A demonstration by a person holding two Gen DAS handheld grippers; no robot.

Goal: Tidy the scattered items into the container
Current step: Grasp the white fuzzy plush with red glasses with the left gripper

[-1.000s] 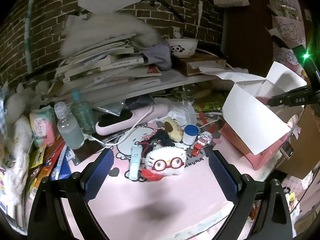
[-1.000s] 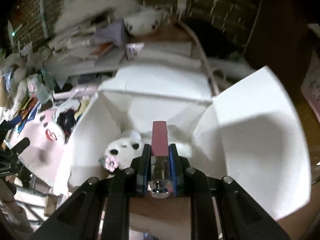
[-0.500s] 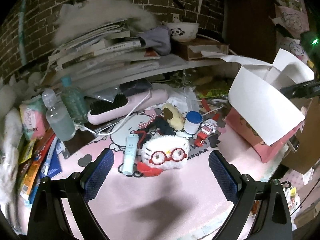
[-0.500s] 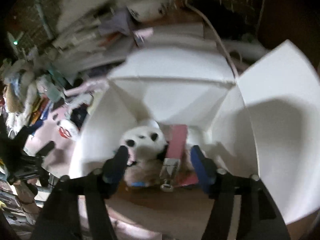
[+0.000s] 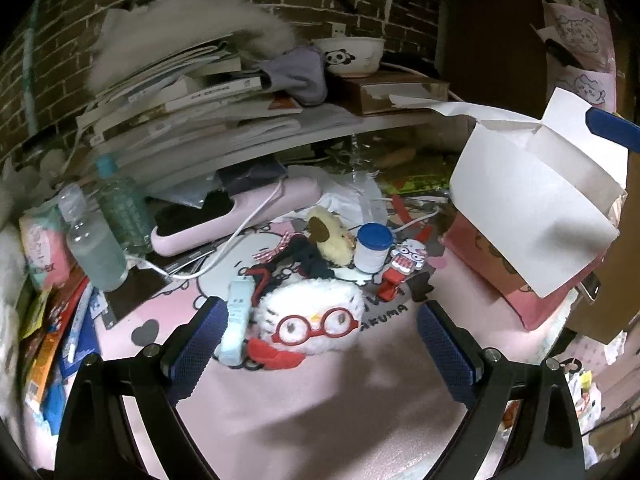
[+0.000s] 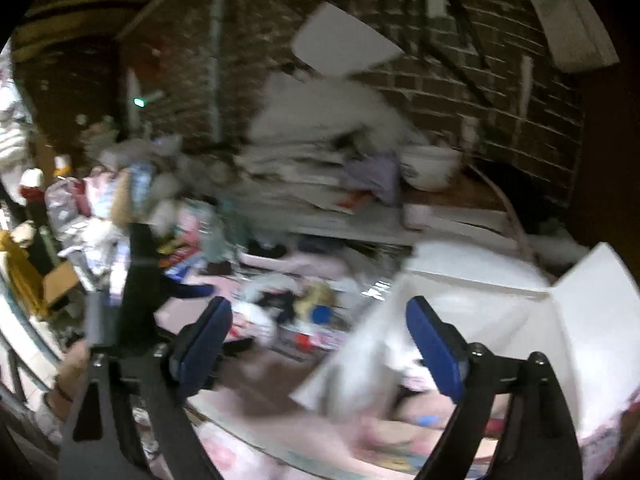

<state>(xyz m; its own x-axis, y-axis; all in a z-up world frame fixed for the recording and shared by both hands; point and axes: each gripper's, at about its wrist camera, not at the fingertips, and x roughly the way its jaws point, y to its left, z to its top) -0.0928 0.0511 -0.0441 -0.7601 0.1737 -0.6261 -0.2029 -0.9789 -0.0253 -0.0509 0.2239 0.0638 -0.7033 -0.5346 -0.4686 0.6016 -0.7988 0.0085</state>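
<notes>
Sitting at the right edge of the pink mat (image 5: 304, 420): the white box (image 5: 532, 208), flaps up, its inside hidden in the left view and smeared by blur in the right view (image 6: 500, 320). Lying scattered mid-mat: a white plush with red glasses (image 5: 316, 320), a pale tube (image 5: 236, 324) touching its left side, a yellow plush (image 5: 330, 236), a blue-capped jar (image 5: 372, 248), a red clip (image 5: 400, 268). Hovering just before the white plush, jaws wide apart and empty: the left gripper (image 5: 320, 340). Hanging near the box's open top, jaws likewise spread and holding nothing: the right gripper (image 6: 320, 336). Crowding behind: a pink brush (image 5: 240, 216), two bottles (image 5: 96, 248), stacked books (image 5: 192, 96), a panda bowl (image 5: 348, 54).
</notes>
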